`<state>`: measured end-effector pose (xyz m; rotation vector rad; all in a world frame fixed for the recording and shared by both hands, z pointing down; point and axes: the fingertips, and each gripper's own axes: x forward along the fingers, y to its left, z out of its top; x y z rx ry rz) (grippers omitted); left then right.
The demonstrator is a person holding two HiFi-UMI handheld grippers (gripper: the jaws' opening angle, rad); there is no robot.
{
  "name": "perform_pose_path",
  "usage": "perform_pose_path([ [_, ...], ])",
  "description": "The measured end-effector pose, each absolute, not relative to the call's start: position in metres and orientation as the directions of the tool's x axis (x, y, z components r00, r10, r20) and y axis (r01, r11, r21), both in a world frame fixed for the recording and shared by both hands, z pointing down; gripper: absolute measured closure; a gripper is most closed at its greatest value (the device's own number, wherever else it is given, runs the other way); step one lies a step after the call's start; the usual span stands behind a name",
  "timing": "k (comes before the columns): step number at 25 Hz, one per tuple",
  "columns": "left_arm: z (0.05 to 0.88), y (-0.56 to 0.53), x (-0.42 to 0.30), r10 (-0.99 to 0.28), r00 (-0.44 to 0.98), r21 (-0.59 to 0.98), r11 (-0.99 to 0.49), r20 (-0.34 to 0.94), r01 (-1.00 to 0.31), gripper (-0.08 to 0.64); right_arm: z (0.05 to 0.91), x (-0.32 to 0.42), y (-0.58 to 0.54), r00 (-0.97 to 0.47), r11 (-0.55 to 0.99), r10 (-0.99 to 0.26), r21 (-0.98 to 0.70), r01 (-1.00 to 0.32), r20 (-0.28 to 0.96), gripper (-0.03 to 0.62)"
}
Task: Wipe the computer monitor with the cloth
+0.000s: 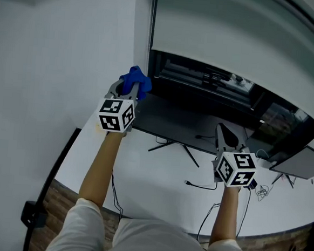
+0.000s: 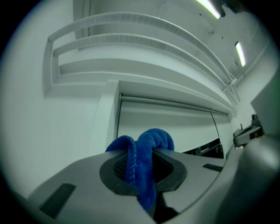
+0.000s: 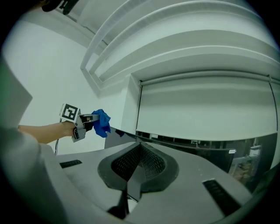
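The blue cloth (image 1: pixel 137 80) should be spread flat on the monitor (image 1: pixel 179 121) and drawn across in overlapping strokes, lightly, so the stand is not tipped. Nearest, above the desk (image 1: pixel 152 187), the right gripper (image 1: pixel 225 134) is seen with jaws pressed fully together on nothing. Farther off, by the monitor's top left corner, the cloth is clamped between the left gripper's (image 1: pixel 128 88) closed jaws.
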<state>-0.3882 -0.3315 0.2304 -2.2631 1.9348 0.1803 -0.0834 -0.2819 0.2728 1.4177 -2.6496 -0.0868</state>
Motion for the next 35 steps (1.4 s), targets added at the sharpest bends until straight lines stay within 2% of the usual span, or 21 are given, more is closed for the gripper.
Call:
perform_pose_path([
  [10,0.243,-0.269,-0.252,-0.898,0.415,-0.163,-0.392,-0.147,-0.905,0.503,0.273,-0.026,-0.265,-0.473,0.477,-0.879,0.164,-0.864,0.065,0.577],
  [14,0.256,-0.247,-0.201,-0.856,0.495,-0.274,-0.446,-0.148,-0.852,0.503,0.275,-0.001,-0.256,-0.422,0.423,-0.905,0.18,-0.888,0.048,0.578],
  [18,0.271,-0.232,-0.162,-0.817,0.562,-0.299,-0.508,-0.128,-0.808,0.503,0.281,0.018,-0.244,-0.399,0.4,-0.916,0.187,-0.897,0.044,0.578],
  [23,0.284,-0.222,-0.141,-0.779,0.615,-0.284,-0.566,-0.123,-0.774,0.503,0.295,0.035,-0.232,-0.368,0.373,-0.928,0.177,-0.911,0.059,0.578],
  [35,0.3,-0.226,-0.143,-0.8,0.59,-0.239,-0.555,-0.11,-0.797,0.503,0.311,0.04,-0.219,-0.347,0.36,-0.933,0.232,-0.903,0.097,0.58],
])
